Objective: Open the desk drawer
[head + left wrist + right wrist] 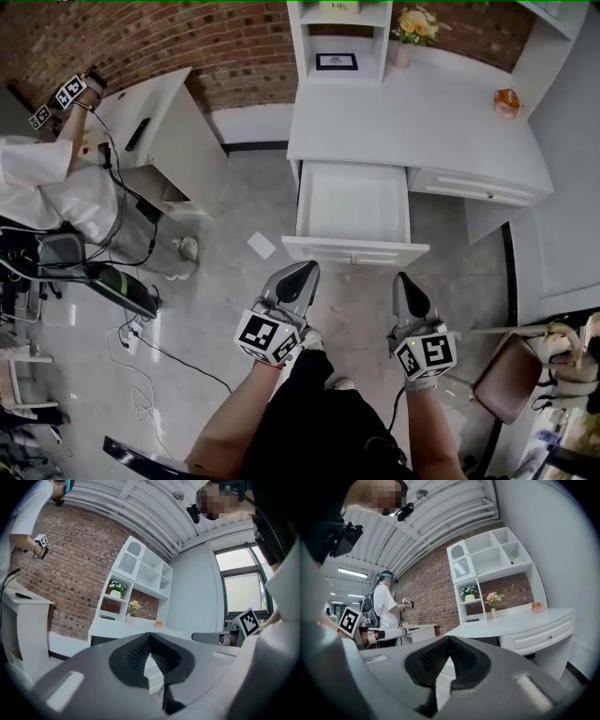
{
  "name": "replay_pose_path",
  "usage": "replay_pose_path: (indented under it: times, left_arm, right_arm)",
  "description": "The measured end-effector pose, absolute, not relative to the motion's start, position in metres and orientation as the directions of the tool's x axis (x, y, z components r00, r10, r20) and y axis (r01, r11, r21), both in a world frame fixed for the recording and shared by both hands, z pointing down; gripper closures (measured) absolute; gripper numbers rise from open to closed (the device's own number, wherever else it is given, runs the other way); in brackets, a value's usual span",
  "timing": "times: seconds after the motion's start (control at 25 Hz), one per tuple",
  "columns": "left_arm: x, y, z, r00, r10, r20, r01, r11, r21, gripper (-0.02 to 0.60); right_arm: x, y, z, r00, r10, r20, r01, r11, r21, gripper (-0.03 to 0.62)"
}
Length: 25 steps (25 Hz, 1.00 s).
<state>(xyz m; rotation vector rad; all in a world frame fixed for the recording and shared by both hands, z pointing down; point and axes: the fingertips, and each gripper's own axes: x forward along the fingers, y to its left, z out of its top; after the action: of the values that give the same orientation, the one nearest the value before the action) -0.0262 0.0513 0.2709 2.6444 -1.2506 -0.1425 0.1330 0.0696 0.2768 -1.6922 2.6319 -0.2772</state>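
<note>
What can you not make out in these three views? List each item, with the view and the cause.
Open drawer: head view, front hardware too small to tell.
Orange object on desk: every view, too small to identify.
Framed picture: head view, print too small.

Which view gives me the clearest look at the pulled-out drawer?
The head view. It looks straight down into the open drawer and shows its whole inside and its front panel. In the left gripper view and the right gripper view the closed jaws block it, and only the desk top and shelves show above them.
</note>
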Motion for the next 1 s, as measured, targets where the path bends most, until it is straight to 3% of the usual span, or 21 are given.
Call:
replay_pose_path:
  times: [0.44, 1.0]
  left_arm:
    - [-0.028, 0.08, 0.2, 0.632, -0.774, -0.041, -0.753, -0.626, 0.205, 0.578]
    - [-0.03, 0.118, 0.167, 0.608, -0.792, -0.049, -0.769, -0.604, 0.208, 0.578]
  right_arm:
    - [0.141, 0.097, 0.201, -0.465, -0.883, 0.06, -0.882, 0.456, -0.118, 0.594]
    - [0.151, 0.138, 0.159, -0.486, -0.873, 0.047, -0.871, 0.479, -0.105, 0.594]
